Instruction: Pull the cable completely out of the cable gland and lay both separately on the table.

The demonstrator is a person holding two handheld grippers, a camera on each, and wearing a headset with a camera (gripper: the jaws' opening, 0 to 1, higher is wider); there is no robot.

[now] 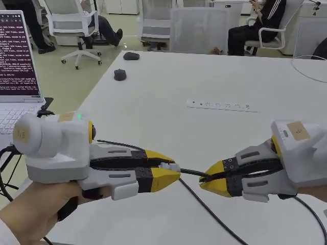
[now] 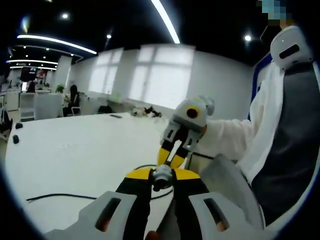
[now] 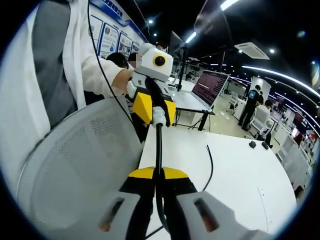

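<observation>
Two pinches: left gripper [image 1: 175,172] clamps the cable gland [image 1: 168,166], right gripper [image 1: 205,179] clamps the cable [image 1: 191,173] stretched level between them.

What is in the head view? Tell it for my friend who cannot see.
Two yellow-tipped grippers face each other over a white table: the left gripper pinches a small cable gland, the right gripper pinches the black cable running out of it. The rest of the cable trails toward the viewer; a laptop sits at left.

Left hand-held gripper [image 1: 175,171] and right hand-held gripper [image 1: 204,181] point tip to tip, near each other; left jaws clamp the cable gland [image 1: 169,166], right jaws pinch the cable [image 1: 191,173]
</observation>
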